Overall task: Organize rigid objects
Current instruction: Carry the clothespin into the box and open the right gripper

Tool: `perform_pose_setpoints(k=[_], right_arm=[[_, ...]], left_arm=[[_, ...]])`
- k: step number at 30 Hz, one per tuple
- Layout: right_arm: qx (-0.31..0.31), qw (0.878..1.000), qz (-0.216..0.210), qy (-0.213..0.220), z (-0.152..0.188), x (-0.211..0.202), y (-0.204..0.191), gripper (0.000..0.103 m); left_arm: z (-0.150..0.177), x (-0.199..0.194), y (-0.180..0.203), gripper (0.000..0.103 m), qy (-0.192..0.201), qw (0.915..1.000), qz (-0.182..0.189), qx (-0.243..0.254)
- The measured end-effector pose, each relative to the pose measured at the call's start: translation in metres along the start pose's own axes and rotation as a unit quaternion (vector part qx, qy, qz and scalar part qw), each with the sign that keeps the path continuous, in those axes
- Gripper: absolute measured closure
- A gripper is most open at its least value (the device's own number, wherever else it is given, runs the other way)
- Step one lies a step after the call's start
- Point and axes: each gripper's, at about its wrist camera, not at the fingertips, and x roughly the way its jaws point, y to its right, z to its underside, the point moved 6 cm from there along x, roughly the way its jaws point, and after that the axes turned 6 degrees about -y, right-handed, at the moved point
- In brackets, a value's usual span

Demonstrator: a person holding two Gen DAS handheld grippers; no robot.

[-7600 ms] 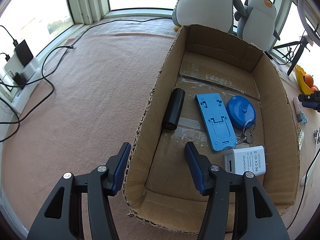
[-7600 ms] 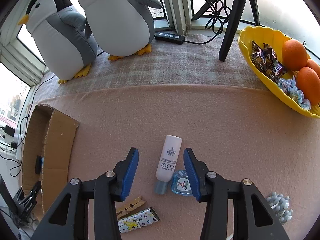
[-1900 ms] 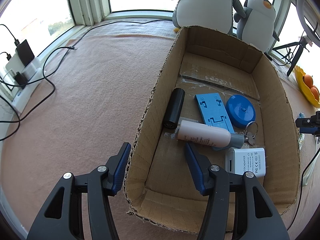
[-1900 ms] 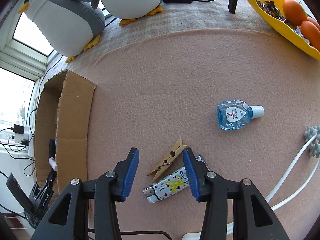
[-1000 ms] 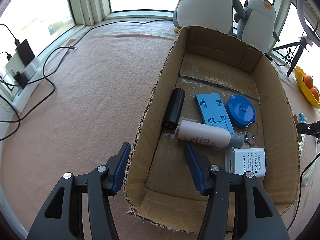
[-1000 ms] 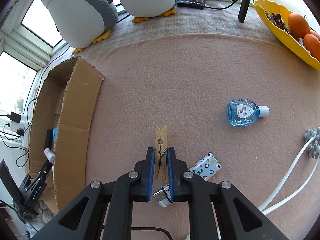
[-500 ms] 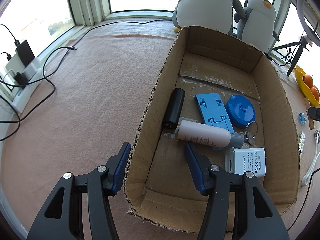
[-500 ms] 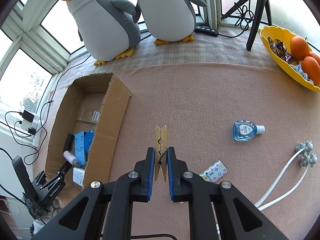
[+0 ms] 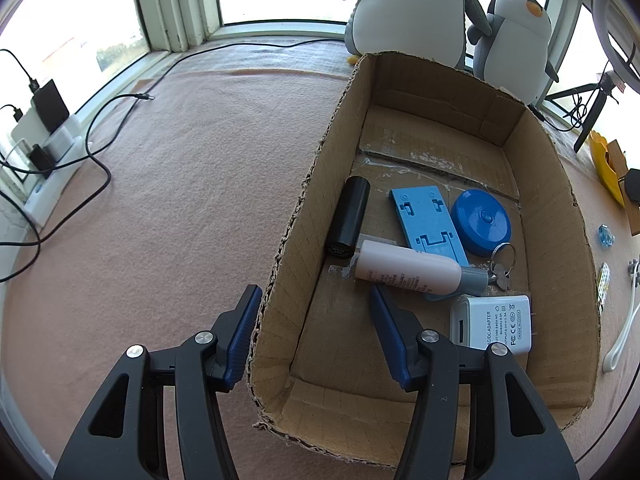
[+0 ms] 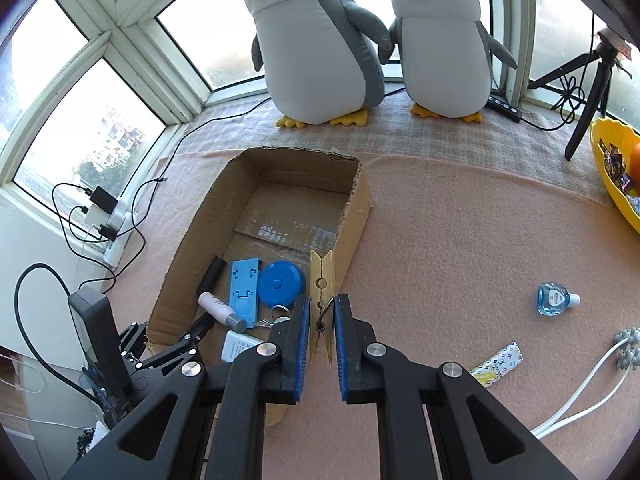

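Pink carpet fills the left wrist view; the left gripper (image 9: pixel 316 334) clamps the cardboard box (image 9: pixel 558 216) wall at lower centre. In the right wrist view, the right gripper (image 10: pixel 322 326) pinches a wooden clothespin (image 10: pixel 322 280) at frame centre, over the box's right wall.
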Motion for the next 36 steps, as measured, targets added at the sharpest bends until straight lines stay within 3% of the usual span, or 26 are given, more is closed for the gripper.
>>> perform_pose_setpoints(k=[13,32,35,36], right_arm=[[-0.055,0.998,-0.026,-0.021,-0.002,0.029,-0.065,0.092],[-0.057,0.997,-0.024,-0.042,0.001,0.049,-0.071,0.091],[-0.052,0.997,-0.032,-0.042,0.000,0.048,-0.070,0.080],[-0.051,0.997,-0.029,-0.040,0.000,0.047,-0.069,0.070]], left_arm=[[0.000,0.000,0.000,0.047,0.000,1.0000,0.000,0.000],[0.000,0.000,0.000,0.047,0.000,1.0000,0.000,0.000],[0.000,0.000,0.000,0.047,0.000,1.0000,0.000,0.000],[0.000,0.000,0.000,0.047,0.000,1.0000,0.000,0.000]])
